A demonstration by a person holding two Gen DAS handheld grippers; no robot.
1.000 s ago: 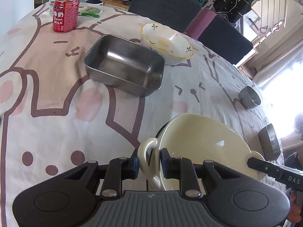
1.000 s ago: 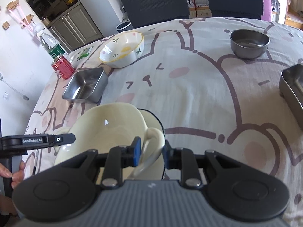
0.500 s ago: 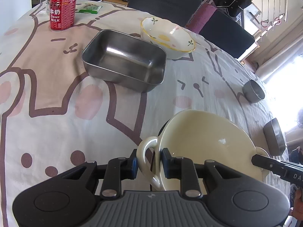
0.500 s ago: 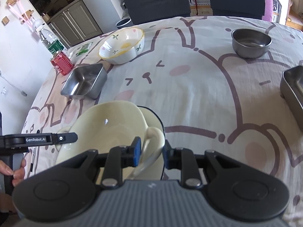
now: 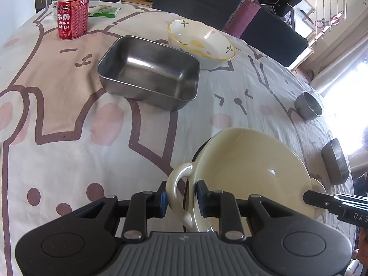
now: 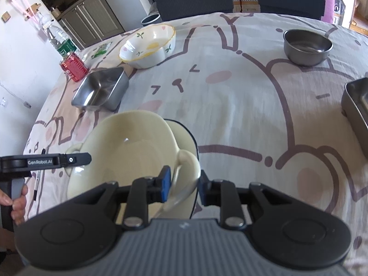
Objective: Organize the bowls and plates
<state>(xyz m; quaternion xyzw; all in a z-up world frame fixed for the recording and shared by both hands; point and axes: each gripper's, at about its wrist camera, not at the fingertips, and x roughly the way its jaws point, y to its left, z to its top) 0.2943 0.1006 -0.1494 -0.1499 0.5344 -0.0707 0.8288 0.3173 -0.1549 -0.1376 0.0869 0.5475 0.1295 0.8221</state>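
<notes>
1. The tablecloth (image 5: pixel 69 119) with its cartoon print covers the table.
2. The cream bowl (image 5: pixel 248 172) sits nearest, over a dark-rimmed plate (image 6: pixel 184 135); nothing is visible inside it.
3. The left gripper (image 5: pixel 180 199) has its pads closed on one loop handle; the right gripper (image 6: pixel 185 184) is clamped on the opposite handle.
4. The steel tray (image 5: pixel 149 71) is empty, touching the flowered bowl (image 5: pixel 200 43) behind it.
5. A round steel bowl (image 6: pixel 307 46) stands well apart.
6. The milk can (image 5: pixel 72 15) stands far left.

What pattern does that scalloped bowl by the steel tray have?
The scalloped bowl is white with a yellow rim, green sprigs and yellow and pink blotches, clearest in the left wrist view.
</notes>
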